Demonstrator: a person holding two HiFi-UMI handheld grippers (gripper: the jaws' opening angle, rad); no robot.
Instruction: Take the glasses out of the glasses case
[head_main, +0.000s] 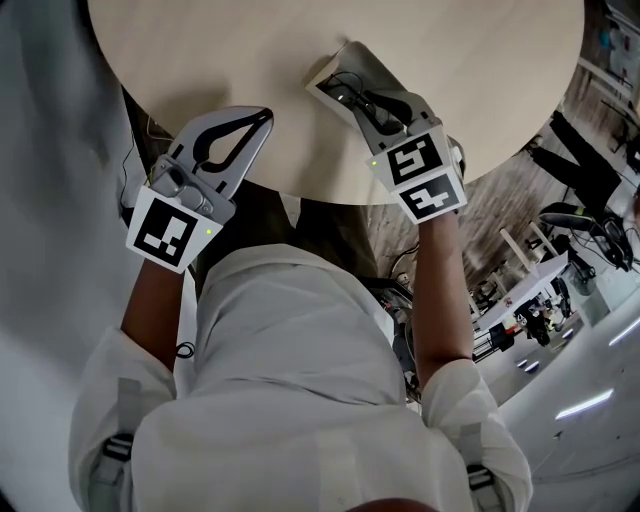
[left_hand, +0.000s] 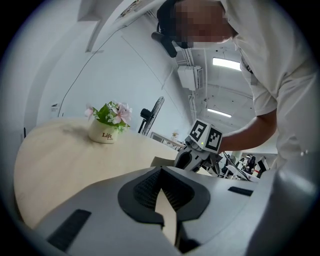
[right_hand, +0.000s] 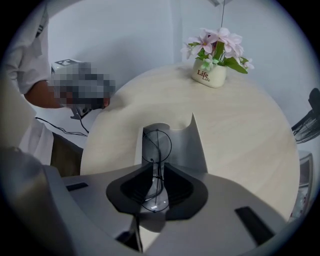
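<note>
An open grey glasses case (right_hand: 175, 145) lies on the round pale wooden table (right_hand: 240, 130), near its front edge. My right gripper (right_hand: 156, 169) hovers over the case and is shut on the thin black wire-framed glasses (right_hand: 157, 145), which stand on edge between its jaws. One round lens pokes out past the tips above the case's inside. The head view shows this gripper (head_main: 352, 92) over the case (head_main: 328, 78). My left gripper (head_main: 262, 118) sits at the table's edge to the left, shut and empty, and in its own view (left_hand: 160, 172) the tips meet.
A small white pot of pink flowers (right_hand: 210, 74) stands at the table's far side, also seen from the left gripper (left_hand: 104, 131). Benches, cables and equipment (head_main: 560, 270) crowd the floor to the right of the person.
</note>
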